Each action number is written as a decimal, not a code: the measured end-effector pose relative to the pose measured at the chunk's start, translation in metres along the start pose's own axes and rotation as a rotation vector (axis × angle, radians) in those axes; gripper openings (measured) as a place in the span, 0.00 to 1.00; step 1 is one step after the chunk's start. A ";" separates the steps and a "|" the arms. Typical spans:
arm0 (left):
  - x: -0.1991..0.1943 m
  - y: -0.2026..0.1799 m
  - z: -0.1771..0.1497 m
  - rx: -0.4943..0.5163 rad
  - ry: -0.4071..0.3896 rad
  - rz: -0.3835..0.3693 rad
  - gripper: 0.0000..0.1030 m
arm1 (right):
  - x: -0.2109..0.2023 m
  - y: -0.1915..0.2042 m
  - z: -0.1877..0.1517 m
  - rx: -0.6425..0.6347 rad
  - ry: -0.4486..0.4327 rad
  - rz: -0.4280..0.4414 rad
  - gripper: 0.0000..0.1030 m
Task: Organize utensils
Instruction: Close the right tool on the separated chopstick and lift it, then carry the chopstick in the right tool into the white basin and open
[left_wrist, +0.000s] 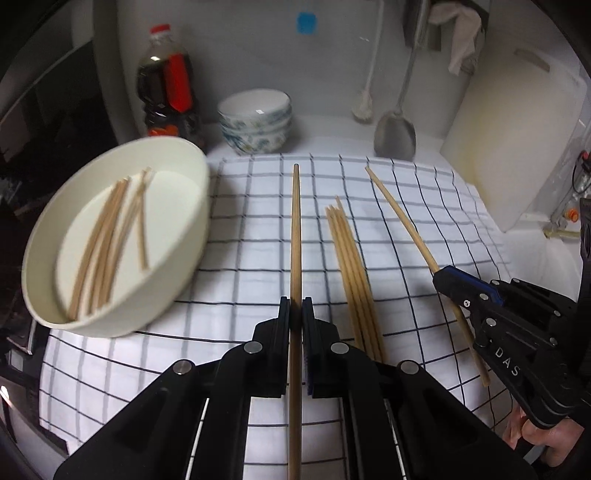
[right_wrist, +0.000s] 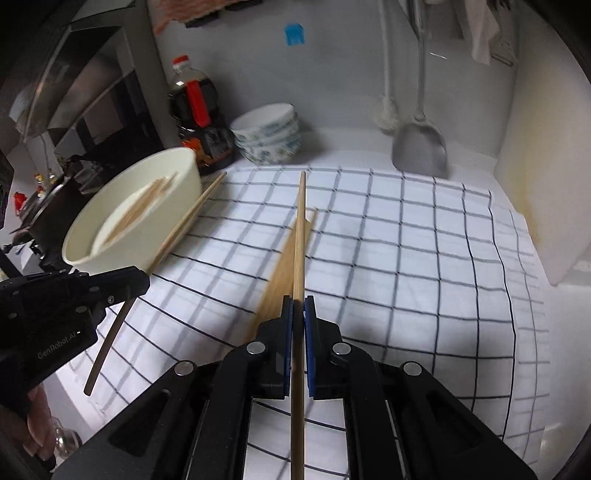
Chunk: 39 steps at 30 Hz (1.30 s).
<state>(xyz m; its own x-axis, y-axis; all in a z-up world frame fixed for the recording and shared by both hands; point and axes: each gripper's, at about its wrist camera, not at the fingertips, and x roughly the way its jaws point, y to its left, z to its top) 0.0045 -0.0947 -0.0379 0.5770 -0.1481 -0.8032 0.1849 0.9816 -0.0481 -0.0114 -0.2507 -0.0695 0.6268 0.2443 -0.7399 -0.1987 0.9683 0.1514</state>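
My left gripper (left_wrist: 295, 310) is shut on one wooden chopstick (left_wrist: 295, 229) that points away from me above the checked cloth (left_wrist: 258, 229). My right gripper (right_wrist: 299, 308) is shut on another chopstick (right_wrist: 300, 236); it shows at the right of the left wrist view (left_wrist: 443, 275), its chopstick (left_wrist: 400, 214) slanting up to the left. A small bundle of chopsticks (left_wrist: 351, 269) lies on the cloth between the two grippers. A cream bowl (left_wrist: 184, 236) at the left holds several chopsticks (left_wrist: 107, 236). In the right wrist view the left gripper (right_wrist: 140, 282) is beside that bowl (right_wrist: 173, 173).
At the back stand a dark sauce bottle (left_wrist: 166, 85), a stack of patterned bowls (left_wrist: 256, 122), a hanging metal spatula (left_wrist: 395, 133) and a brush (left_wrist: 364, 107). A white cutting board (left_wrist: 513, 140) leans at the right. A dark rack (right_wrist: 92, 85) stands at the left.
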 end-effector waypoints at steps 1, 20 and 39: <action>-0.007 0.006 0.003 -0.011 -0.011 0.006 0.07 | -0.004 0.008 0.006 -0.014 -0.009 0.009 0.06; -0.001 0.229 0.065 -0.064 -0.036 0.061 0.07 | 0.075 0.195 0.118 -0.009 -0.034 0.107 0.06; 0.063 0.269 0.065 -0.158 0.100 0.042 0.07 | 0.173 0.226 0.134 -0.008 0.195 0.113 0.06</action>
<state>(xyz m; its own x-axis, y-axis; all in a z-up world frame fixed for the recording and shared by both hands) 0.1424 0.1521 -0.0624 0.4982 -0.1019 -0.8611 0.0307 0.9945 -0.0999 0.1534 0.0173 -0.0753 0.4432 0.3355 -0.8312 -0.2659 0.9348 0.2356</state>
